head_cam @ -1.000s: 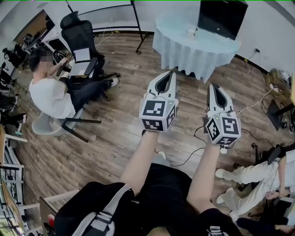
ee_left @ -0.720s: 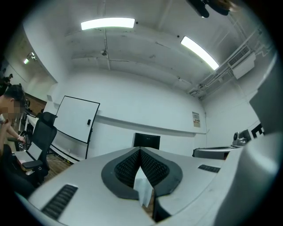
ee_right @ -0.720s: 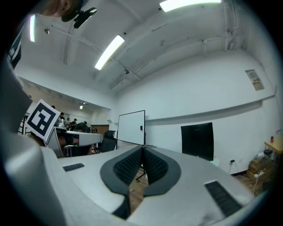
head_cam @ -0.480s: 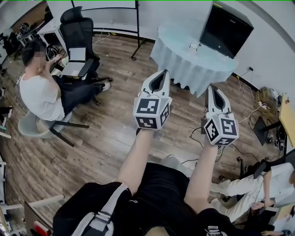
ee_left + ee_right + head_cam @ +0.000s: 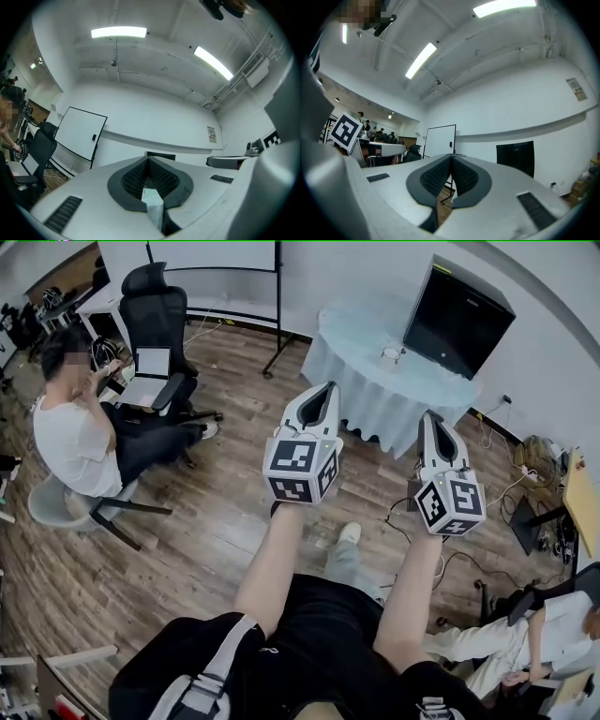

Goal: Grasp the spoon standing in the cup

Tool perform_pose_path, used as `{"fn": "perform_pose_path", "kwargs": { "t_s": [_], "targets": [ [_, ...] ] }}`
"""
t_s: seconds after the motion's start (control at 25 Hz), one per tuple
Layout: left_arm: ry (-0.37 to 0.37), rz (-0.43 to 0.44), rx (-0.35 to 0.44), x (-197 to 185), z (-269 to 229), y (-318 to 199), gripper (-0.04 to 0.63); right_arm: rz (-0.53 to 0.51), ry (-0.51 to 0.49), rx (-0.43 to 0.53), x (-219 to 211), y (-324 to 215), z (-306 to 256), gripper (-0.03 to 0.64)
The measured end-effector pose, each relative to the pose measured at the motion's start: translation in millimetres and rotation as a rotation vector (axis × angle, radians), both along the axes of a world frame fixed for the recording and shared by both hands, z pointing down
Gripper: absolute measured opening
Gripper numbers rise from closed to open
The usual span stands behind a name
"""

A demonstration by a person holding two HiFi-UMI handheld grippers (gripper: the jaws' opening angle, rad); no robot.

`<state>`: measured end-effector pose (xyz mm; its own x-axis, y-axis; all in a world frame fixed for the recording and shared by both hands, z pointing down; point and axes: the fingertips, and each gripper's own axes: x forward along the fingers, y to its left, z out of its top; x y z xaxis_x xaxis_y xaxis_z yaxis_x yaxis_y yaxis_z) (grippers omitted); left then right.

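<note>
At the far left of the head view a person in a white shirt [image 5: 70,442] sits on a grey chair [image 5: 56,507] beside a black office chair [image 5: 155,310] that carries what looks like an open laptop [image 5: 150,364]. Behind them a whiteboard [image 5: 214,253] on a black stand rises from the wooden floor [image 5: 187,540]. The left gripper [image 5: 329,386] is held out on a bare forearm, roughly level above the floor and short of the table. Its jaws are closed tip to tip, and in the left gripper view the ribbed pads [image 5: 163,178] meet with nothing caught between them. Ahead of both grippers stands the round tabletop [image 5: 361,324], draped in a pale blue cloth. A small cup [image 5: 391,354] stands on it, well apart from both grippers and just in front of a black monitor [image 5: 457,306]. The spoon is too small to make out at this range. The right gripper [image 5: 432,414] is held out alongside the left one, also clear of the table, with its jaws closed. In the right gripper view its pads [image 5: 436,176] touch at the tips and hold nothing, and only floor shows through the slit. At the right, cables [image 5: 497,442] trail over the floor, and a second person in pale trousers [image 5: 487,648] sits at the lower right edge
</note>
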<state>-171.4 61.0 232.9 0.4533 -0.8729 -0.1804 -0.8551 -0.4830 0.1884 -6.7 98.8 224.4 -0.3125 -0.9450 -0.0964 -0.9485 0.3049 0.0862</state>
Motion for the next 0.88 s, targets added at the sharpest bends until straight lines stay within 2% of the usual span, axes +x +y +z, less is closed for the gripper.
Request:
{"fn": "perform_pose_path", "kwargs": {
  "t_s": [0.24, 0.44, 0.56, 0.68, 0.88],
  "targets": [
    [-0.021, -0.01, -0.032, 28, 17, -41, 0.0, 0.029, -0.048, -0.002, 40, -48, 10, -0.002],
    [-0.043, 0.009, -0.11, 66, 57, -82, 0.0, 0.033, -0.084, -0.048, 70, -88, 43, -0.002],
    [-0.084, 0.034, -0.146, 98, 75, -112, 0.0, 0.041, -0.126, -0.079, 97, -121, 63, -0.002],
    [-0.123, 0.046, -0.153, 129, 75, -144, 0.001, 0.036, -0.165, -0.095, 124, -156, 71, -0.002],
    [-0.142, 0.03, -0.145, 172, 59, -196, 0.001, 0.022, -0.196, -0.086, 168, -210, 60, -0.002]
  ]
}}
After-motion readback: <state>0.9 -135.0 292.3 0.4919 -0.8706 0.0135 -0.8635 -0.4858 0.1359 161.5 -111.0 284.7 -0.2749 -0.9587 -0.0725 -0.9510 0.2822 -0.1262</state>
